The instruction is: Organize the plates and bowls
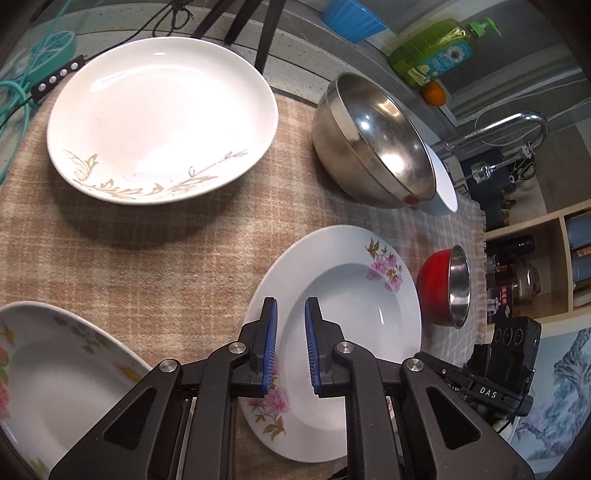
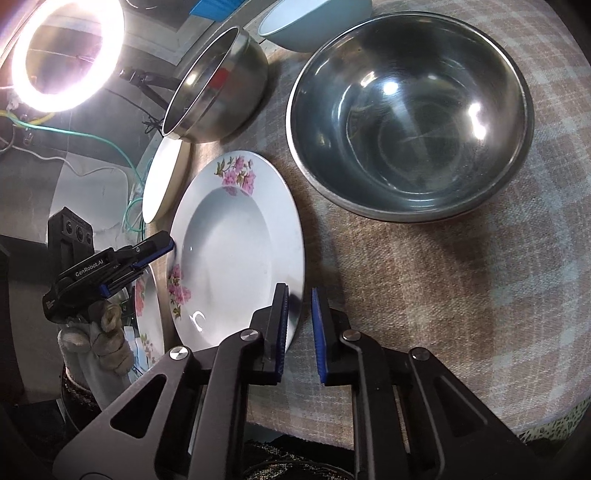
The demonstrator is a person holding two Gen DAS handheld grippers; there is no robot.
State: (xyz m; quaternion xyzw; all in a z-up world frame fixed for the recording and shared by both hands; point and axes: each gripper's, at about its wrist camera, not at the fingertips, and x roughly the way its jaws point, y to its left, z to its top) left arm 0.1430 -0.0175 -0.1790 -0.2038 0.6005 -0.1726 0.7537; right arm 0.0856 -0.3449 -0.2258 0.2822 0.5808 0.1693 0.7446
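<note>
A white plate with pink flowers [image 1: 343, 332] lies on the checked cloth [image 1: 166, 258]; it also shows in the right wrist view [image 2: 236, 251]. My left gripper [image 1: 290, 314] is open, its jaws astride the plate's near rim; it shows in the right wrist view [image 2: 162, 245] at the plate's left edge. My right gripper [image 2: 299, 299] is open, its jaws astride the plate's right rim. A large gold-patterned plate [image 1: 162, 118] lies far left. A second flowered plate [image 1: 55, 376] lies near left. A large steel bowl [image 2: 410, 118], a smaller steel bowl [image 2: 218, 85] and a pale blue bowl [image 2: 314, 22] stand beyond.
A red bowl with steel inside [image 1: 447, 284] stands at the cloth's right edge. A green soap bottle [image 1: 439, 51], a tap [image 1: 509, 125] and a shelf [image 1: 535, 266] are to the right. A ring lamp [image 2: 62, 55] glares at upper left, with cables below.
</note>
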